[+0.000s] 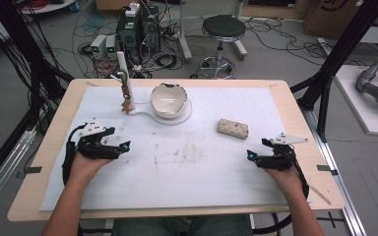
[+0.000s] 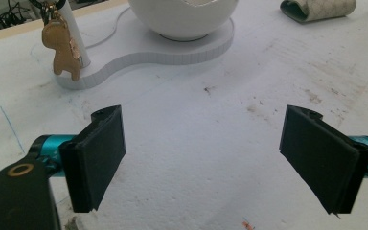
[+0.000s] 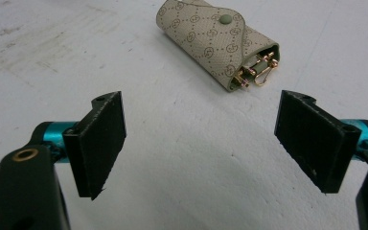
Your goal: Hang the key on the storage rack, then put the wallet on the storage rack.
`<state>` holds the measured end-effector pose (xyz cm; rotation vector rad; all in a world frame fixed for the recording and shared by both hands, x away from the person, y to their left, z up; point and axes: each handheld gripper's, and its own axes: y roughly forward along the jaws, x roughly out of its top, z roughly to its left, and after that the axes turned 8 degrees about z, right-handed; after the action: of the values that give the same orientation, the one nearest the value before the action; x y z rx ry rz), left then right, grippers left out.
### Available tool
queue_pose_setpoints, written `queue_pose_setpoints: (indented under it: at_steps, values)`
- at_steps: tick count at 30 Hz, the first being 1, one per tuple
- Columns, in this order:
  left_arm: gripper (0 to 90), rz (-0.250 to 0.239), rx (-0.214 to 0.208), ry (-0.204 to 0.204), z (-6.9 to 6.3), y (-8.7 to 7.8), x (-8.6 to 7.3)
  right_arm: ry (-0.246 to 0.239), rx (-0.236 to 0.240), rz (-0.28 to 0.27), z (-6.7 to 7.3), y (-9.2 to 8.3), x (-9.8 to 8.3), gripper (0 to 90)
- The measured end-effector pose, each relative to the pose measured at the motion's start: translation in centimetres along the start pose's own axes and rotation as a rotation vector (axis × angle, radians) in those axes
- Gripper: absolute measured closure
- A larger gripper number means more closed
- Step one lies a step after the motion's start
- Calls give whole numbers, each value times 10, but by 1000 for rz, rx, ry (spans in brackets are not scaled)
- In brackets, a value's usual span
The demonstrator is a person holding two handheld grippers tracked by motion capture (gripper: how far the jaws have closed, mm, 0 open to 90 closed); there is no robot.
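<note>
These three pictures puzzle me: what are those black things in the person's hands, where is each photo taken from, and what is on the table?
A person sits at a table covered with a white sheet, holding a hand-operated claw in each hand: the left claw and the right claw. The wide picture comes from a camera fixed above the table. The other two come from small cameras riding on each claw, looking out between its two black jaws. On the sheet stand a white stand carrying a broken-edged white bowl, a thin post with a small tan animal charm hanging from it, and a patterned beige key pouch. Both claws are open and hold nothing.
</note>
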<state>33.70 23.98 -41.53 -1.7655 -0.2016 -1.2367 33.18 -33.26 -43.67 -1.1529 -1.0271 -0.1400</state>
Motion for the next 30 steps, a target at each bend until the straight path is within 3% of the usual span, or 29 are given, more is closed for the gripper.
queue_pose_setpoints:
  at_steps: [15,21,30]
  values:
    - [154,4,-7,-1,2,1,-1,-3,3,1,-1,2,1,184]
    - [154,13,-11,-6,3,-3,-7,-18,4,-4,0,5,7,184]
    - [155,14,2,-6,1,-7,-8,-37,5,14,-9,16,25,183]
